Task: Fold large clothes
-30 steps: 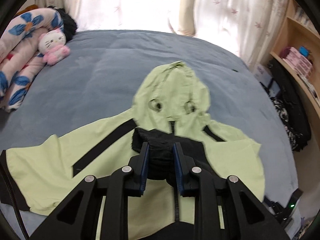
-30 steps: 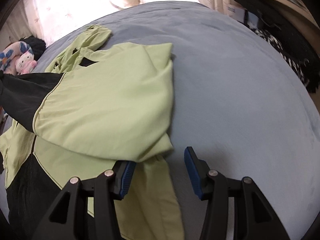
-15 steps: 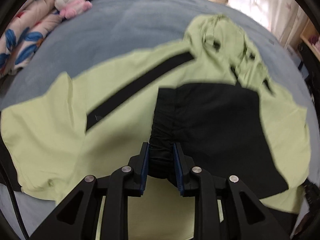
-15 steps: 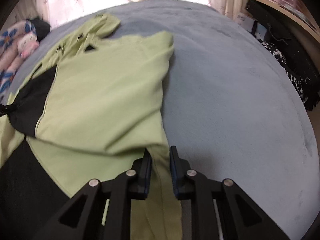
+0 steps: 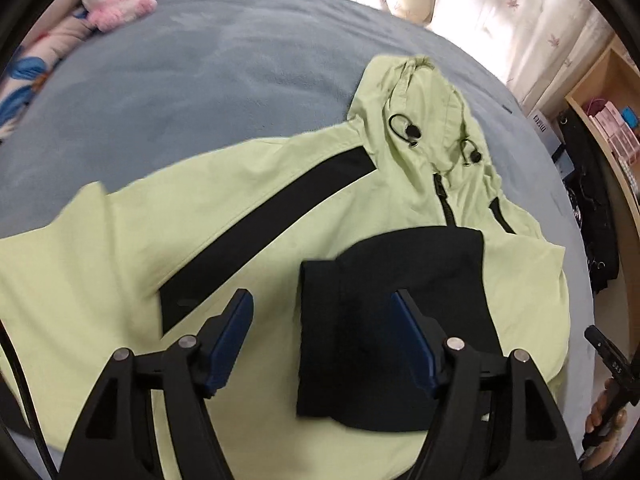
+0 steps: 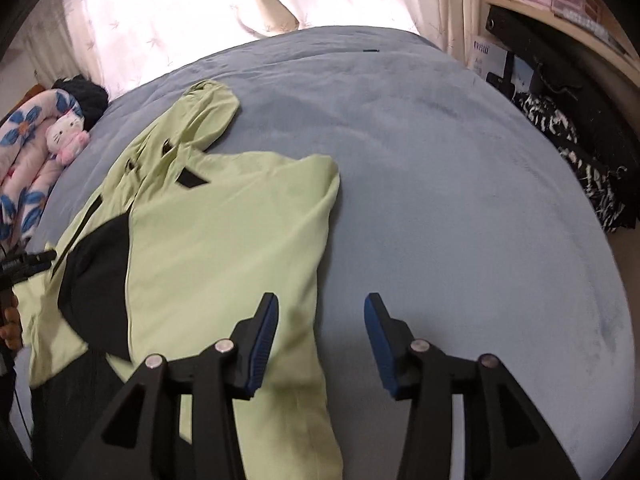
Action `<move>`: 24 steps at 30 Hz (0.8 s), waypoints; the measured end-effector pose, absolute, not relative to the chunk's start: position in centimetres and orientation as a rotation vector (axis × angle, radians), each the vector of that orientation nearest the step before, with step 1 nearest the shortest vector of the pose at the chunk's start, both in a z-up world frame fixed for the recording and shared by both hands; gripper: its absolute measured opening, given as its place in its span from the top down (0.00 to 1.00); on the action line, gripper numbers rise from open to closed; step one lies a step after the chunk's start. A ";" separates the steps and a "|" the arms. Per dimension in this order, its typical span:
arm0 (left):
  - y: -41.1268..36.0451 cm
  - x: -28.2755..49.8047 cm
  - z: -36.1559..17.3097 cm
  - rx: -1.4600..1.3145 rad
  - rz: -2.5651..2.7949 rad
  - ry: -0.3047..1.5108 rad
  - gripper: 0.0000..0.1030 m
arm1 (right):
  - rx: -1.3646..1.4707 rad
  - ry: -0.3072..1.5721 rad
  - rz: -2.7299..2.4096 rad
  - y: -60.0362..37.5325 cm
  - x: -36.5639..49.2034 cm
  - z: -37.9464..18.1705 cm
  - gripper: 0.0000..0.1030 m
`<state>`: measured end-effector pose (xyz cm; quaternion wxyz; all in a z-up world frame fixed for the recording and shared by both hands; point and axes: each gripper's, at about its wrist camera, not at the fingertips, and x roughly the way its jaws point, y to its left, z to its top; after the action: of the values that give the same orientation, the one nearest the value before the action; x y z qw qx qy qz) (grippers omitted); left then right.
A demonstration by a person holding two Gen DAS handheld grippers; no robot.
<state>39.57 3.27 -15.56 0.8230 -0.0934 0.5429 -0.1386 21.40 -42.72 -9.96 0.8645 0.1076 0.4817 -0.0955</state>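
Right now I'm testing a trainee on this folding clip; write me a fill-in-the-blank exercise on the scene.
1. The light green jacket lies on a grey-blue ____.
2. The folded-over sleeve end is coloured ____.
3. The left gripper and the right gripper are both ____.
4. The plush toy wears ____.

Missing words: bed; black; open; pink

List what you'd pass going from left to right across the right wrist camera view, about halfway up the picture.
Flower-print pillow → white plush cat in pink → light green hooded jacket with black panels → bare grey-blue bedspread → black-and-white patterned cloth at the bed's edge.
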 end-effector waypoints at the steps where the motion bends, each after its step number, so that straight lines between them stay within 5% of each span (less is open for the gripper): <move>1: 2.7 40.4 -16.3 -0.191 -0.302 1.181 0.33 | 0.253 1.013 -0.195 -43.2 22.3 -10.2 0.56; 6: -0.9 42.2 -19.2 -0.010 -0.314 1.232 0.34 | 0.363 1.010 -0.215 -46.6 25.4 -11.4 0.56; 8: -1.8 42.2 -19.4 0.042 -0.318 1.225 0.70 | 0.404 1.008 -0.217 -47.9 26.4 -11.9 0.56; 10: -2.4 42.1 -19.1 0.075 -0.291 1.212 0.74 | 0.434 1.015 -0.202 -48.7 27.2 -12.6 0.56; 17: 0.5 40.2 -14.7 -0.069 -0.221 1.023 0.76 | 0.521 1.035 -0.164 -50.1 30.7 -14.6 0.56; 23: 0.6 40.7 -16.0 -0.052 -0.184 1.058 0.76 | 0.506 1.072 -0.129 -48.7 34.1 -16.2 0.57; 24: 0.6 40.8 -16.0 -0.056 -0.178 1.058 0.76 | 0.488 1.076 -0.142 -48.6 34.4 -16.2 0.72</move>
<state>40.76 0.57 -16.01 0.8590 -0.0269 0.5041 -0.0849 34.36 -48.58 -16.23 0.8283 0.2299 0.5066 -0.0671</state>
